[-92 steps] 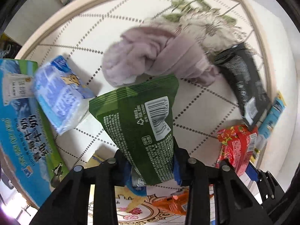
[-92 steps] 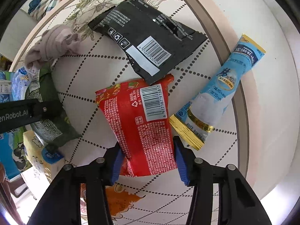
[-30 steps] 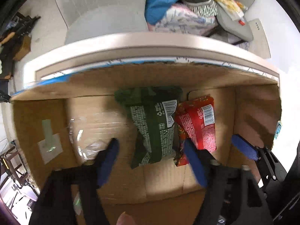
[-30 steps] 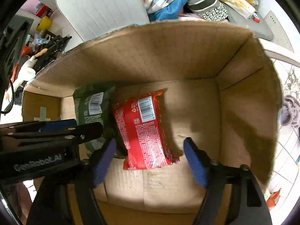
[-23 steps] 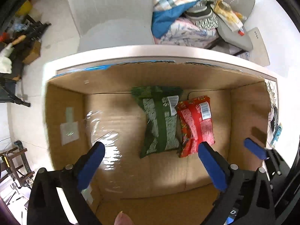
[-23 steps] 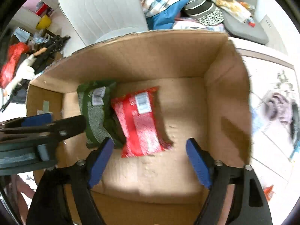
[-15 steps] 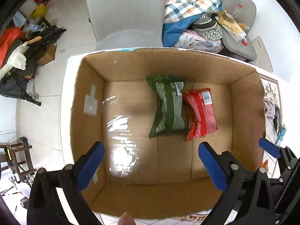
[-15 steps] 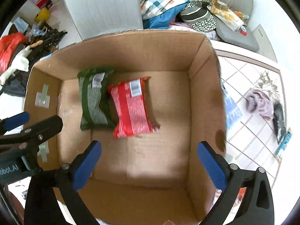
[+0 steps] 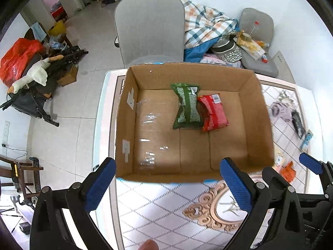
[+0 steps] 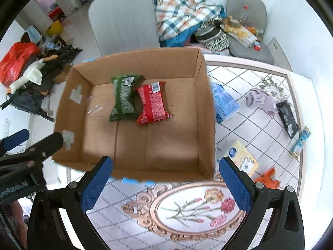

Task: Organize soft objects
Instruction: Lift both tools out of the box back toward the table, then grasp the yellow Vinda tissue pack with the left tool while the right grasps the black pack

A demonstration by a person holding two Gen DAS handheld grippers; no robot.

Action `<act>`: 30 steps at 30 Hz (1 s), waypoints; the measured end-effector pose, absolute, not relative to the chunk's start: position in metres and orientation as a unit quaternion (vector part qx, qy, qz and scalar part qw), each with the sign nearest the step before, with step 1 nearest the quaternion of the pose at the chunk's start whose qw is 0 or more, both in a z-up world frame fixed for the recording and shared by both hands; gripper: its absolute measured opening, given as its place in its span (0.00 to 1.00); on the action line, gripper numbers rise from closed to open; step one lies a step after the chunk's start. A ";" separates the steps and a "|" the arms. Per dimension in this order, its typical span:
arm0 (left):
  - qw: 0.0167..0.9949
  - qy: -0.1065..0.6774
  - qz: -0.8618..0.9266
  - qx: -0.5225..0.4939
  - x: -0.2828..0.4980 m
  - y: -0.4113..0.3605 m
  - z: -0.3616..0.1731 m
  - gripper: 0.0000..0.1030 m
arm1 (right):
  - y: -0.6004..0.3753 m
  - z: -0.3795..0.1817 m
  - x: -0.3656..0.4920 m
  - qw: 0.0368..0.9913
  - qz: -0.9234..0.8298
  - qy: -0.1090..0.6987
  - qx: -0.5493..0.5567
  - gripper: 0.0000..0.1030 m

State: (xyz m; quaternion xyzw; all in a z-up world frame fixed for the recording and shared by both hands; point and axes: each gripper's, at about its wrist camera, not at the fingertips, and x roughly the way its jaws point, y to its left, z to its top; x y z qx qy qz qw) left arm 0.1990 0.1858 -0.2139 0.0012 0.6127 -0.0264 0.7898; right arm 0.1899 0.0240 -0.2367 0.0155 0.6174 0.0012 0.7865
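Observation:
A green packet (image 9: pixel 187 108) (image 10: pixel 124 98) and a red packet (image 9: pixel 213 112) (image 10: pixel 153 103) lie side by side on the floor of an open cardboard box (image 9: pixel 257 112) (image 10: pixel 205 112). My left gripper (image 9: pixel 168 182) is open and empty, raised above the box's near edge. My right gripper (image 10: pixel 165 184) is open and empty, also above the near edge. On the table right of the box lie a blue pack (image 10: pixel 225 102), a lilac cloth (image 10: pixel 261 100), a black packet (image 10: pixel 289 117), a blue tube (image 10: pixel 300 139), a yellow pack (image 10: pixel 241 157) and an orange packet (image 10: pixel 267 178).
The patterned table (image 10: pixel 187 212) carries the box at its left end. A grey chair (image 9: pixel 148 31) stands behind the box. A second chair piled with clothes (image 10: pixel 187 18) is at the back right. Floor clutter (image 9: pixel 31 73) lies to the left.
Both grippers let go of the green and red packets inside the box, opened, and rose back above the box, so more of the room shows now.

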 end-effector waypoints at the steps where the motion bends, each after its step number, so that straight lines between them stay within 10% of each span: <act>1: 0.792 0.610 -0.030 0.000 0.193 0.186 -0.208 0.99 | 0.024 -0.229 0.182 0.790 0.000 0.613 0.014 1.00; 18: 0.818 0.572 -0.042 -0.027 0.159 0.164 -0.140 0.99 | -0.010 -0.155 0.130 0.817 0.037 0.571 0.068 1.00; 30: 0.757 0.639 -0.137 -0.011 0.205 -0.017 -0.189 0.99 | -0.231 -0.183 0.128 0.782 -0.081 0.602 0.137 1.00</act>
